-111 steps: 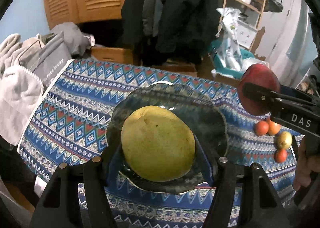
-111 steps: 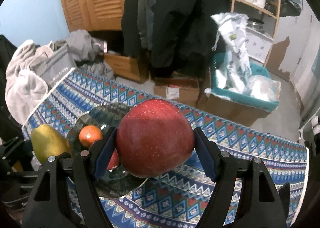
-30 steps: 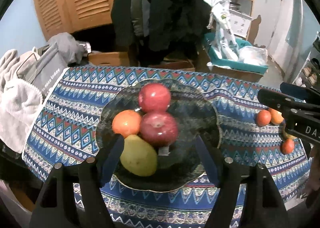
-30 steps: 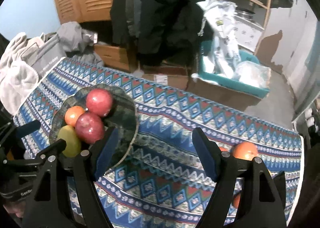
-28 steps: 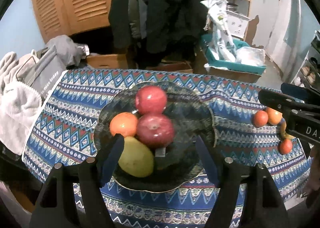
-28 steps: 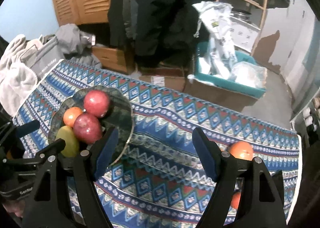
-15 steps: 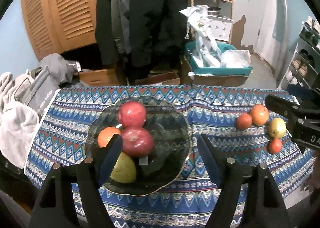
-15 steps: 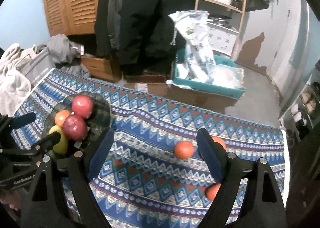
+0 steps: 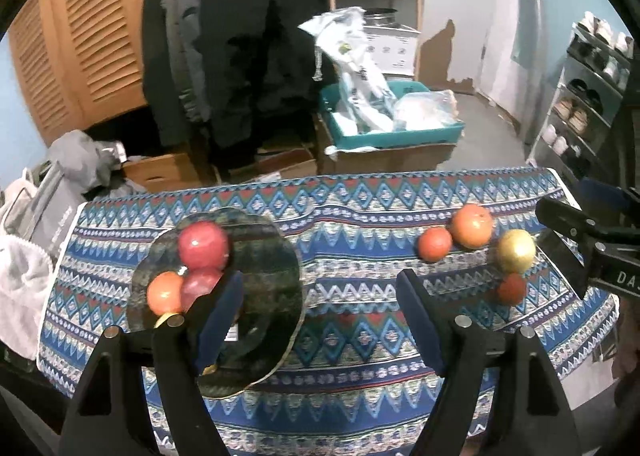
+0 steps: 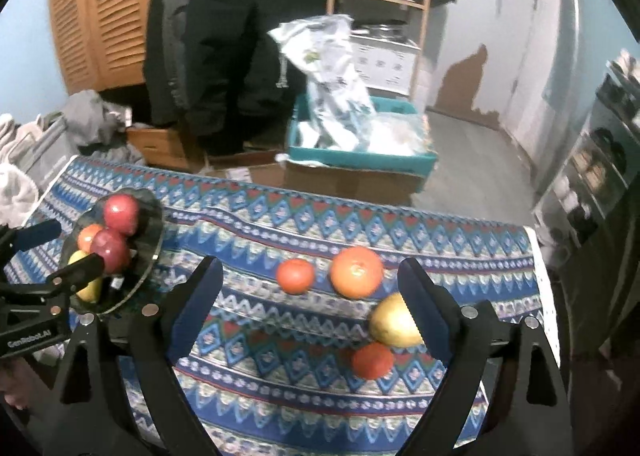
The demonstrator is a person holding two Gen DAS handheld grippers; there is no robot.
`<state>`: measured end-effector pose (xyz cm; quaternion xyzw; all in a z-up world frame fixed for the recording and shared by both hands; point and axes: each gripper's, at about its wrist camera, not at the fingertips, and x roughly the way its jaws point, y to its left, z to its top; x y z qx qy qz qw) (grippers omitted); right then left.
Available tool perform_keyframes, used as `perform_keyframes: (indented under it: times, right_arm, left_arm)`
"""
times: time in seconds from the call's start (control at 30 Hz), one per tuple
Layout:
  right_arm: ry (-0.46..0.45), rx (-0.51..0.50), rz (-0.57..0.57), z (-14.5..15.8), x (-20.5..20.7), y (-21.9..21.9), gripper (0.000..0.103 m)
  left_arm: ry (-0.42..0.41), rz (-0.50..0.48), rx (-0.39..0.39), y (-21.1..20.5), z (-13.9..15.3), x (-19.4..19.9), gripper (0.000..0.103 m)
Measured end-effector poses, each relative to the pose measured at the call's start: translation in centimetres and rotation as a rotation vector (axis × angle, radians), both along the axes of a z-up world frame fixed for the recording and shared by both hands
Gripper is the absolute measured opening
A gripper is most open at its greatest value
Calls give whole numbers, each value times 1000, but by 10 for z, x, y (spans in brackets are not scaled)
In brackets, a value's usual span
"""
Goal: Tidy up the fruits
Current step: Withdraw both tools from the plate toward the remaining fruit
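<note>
Both grippers' fingers stood wide apart and empty, the right gripper [image 10: 310, 286] nearer the loose fruit, its large orange [image 10: 356, 271] at twelve o'clock between them, the plate [image 10: 154, 228] off at ten o'clock.

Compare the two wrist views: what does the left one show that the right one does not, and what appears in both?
Only the left wrist view shows the right gripper at its edge, open, and the shoe rack clearly. Only the right wrist view shows the left gripper, open beside the plate. Both share the plate with two apples, an orange and a yellow fruit, four loose fruits on the cloth, and the teal bin.
</note>
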<state>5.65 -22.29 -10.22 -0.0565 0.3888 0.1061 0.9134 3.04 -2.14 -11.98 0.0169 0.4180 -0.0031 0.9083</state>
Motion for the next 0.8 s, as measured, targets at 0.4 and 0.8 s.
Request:
perform_keyframes:
  times: [0.4, 0.8]
  right_arm:
    - [31, 29, -121, -13, 2, -66, 89]
    - [111, 50, -194, -41, 16, -105, 90]
  left_arm:
    - [39, -64, -1, -42, -6, 17, 80]
    - [117, -83, -9, -69, -33, 46, 80]
